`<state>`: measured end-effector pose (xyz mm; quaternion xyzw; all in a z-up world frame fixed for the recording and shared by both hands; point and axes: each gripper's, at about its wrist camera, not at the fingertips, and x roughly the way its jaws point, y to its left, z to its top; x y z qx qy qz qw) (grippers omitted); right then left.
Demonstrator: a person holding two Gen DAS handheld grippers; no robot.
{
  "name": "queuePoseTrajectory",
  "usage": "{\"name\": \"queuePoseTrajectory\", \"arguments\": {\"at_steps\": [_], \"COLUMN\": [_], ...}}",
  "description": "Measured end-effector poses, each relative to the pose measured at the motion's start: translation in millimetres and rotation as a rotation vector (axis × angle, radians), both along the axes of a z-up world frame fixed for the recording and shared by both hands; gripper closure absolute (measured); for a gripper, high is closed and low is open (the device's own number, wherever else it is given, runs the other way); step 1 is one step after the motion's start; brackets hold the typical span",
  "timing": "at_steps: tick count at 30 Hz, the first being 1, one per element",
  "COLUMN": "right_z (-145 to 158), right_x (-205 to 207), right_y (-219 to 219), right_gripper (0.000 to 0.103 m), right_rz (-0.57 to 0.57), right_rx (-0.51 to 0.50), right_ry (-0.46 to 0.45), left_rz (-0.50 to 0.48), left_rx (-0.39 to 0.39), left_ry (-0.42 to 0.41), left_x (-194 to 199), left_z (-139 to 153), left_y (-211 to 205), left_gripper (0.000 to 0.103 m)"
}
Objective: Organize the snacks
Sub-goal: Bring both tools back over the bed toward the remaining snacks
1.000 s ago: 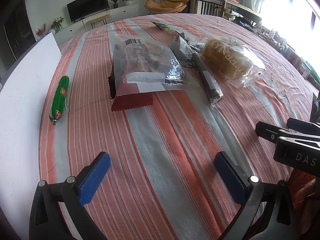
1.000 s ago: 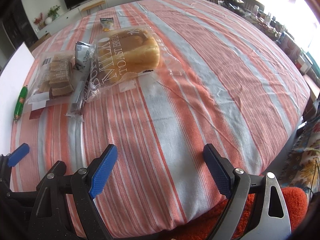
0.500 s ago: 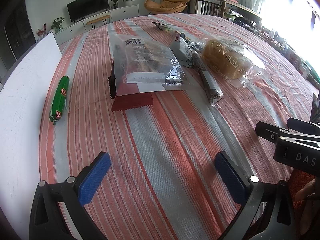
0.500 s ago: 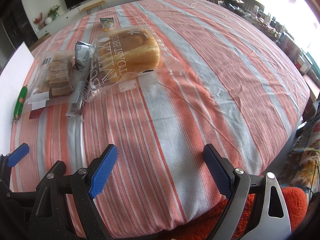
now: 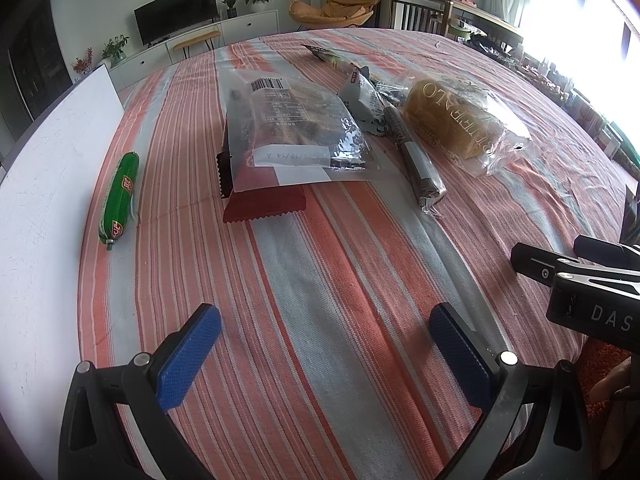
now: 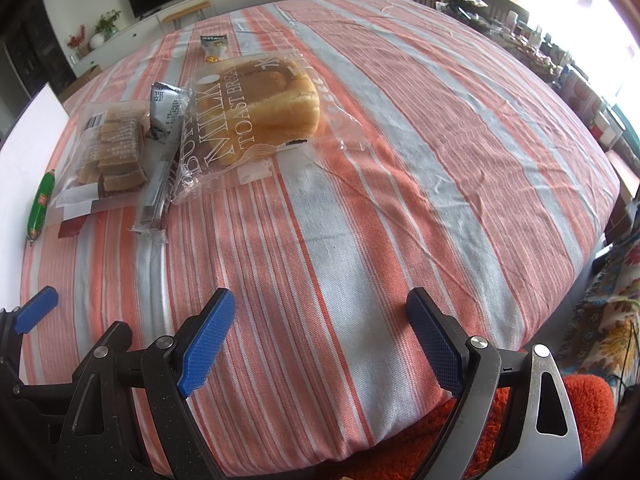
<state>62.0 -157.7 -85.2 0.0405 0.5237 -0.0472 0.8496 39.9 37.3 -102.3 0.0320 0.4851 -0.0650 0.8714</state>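
left hand-held gripper (image 5: pixel 320 344): released, empty
right hand-held gripper (image 6: pixel 320 340): released, empty
snacks (image 5: pixel 292 132): lay far ahead, nearer left
sausage (image 5: pixel 119 196): far-left, long axis near-far

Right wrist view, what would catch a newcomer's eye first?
The bagged toast loaf lies at the far left of the striped tablecloth, snack packets crowding its left side. The green sausage stick lies apart beside the white board. The open right gripper fills the foreground.

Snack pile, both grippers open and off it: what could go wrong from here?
1. The clear biscuit bag lies on a red packet; gripping one may drag the other.
2. The loose film of the toast bread bag may slip from the fingers or the loaf may get squashed.
3. The green sausage is round and may roll.
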Motion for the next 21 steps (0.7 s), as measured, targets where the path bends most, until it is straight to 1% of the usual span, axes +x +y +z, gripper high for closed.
{"name": "queuePoseTrajectory", "arguments": {"at_steps": [21], "right_z": [0.1], "right_x": [-0.2], "right_y": [0.3], "right_gripper": [0.013], "right_rz": [-0.001], "right_rx": [-0.001], "right_ry": [0.0], "left_rz": [-0.013], "left_rx": [0.0], "left_ry": [0.015], "left_x": [1.2], "left_z": [0.5], "left_y": [0.7], "left_gripper": [0.0]}}
